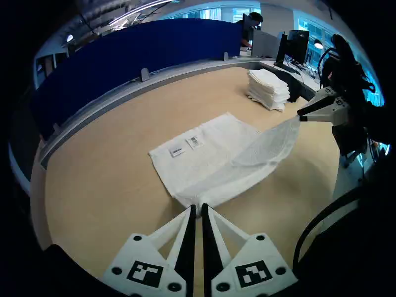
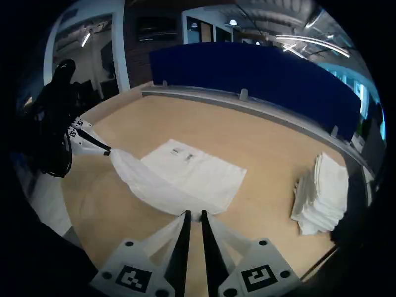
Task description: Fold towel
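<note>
A white towel (image 1: 208, 153) with two labels lies spread on the wooden table (image 1: 109, 168). One edge of it is lifted and hangs in a sagging band between the two grippers. My left gripper (image 1: 198, 209) is shut on one corner of that edge, low in the left gripper view. Farther off at the right, my right gripper (image 1: 301, 116) pinches the other corner. In the right gripper view the towel (image 2: 193, 173) runs from my right gripper (image 2: 193, 214), shut on its corner, out to the left gripper (image 2: 106, 151) at the left.
A stack of folded white towels (image 1: 268, 88) (image 2: 321, 193) sits near the table's end. A blue partition (image 1: 133, 54) (image 2: 257, 74) lines the far edge. Monitors (image 1: 294, 44) and a person (image 1: 250, 24) are beyond the table.
</note>
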A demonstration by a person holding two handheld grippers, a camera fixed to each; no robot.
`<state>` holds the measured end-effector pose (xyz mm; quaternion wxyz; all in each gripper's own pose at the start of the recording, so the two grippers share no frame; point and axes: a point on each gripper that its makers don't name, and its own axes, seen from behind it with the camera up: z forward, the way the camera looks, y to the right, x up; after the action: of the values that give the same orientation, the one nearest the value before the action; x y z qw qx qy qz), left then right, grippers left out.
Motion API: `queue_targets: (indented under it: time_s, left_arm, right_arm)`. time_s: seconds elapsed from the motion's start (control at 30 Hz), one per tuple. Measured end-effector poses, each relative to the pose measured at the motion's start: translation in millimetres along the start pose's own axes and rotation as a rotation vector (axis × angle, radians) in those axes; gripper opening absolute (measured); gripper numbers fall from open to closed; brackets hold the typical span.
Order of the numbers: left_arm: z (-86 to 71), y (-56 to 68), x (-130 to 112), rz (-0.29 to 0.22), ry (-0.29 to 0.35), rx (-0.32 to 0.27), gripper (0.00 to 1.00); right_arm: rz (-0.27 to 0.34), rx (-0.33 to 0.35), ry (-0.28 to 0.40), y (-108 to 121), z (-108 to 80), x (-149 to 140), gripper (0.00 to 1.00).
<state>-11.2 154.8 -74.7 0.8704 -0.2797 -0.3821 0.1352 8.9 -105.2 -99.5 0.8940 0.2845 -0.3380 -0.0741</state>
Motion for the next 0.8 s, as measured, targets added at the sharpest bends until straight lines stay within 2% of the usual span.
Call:
queue_targets:
  time_s: [0.27, 0.4, 0.67, 0.8]
  left_arm:
    - [-15.7, 10.5, 3, -0.047, 0.001, -0.009, 0.08]
    - [-19.7, 11.7, 3, -0.074, 0.001, -0.01, 0.08]
    - [-17.1, 10.8, 3, -0.119, -0.006, -0.009, 0.08]
    - [-11.5, 4.5, 4, -0.141, -0.025, 0.004, 0.08]
  right_arm:
    - [0.025, 0.005, 0.023, -7, -15.4, 11, 0.16]
    - [0.027, -0.002, 0.028, -5, -19.8, 14, 0.16]
    - [0.043, -0.01, 0.021, 2, -13.8, 14, 0.16]
    - [0.04, -0.018, 0.016, 8, -5.7, 15, 0.16]
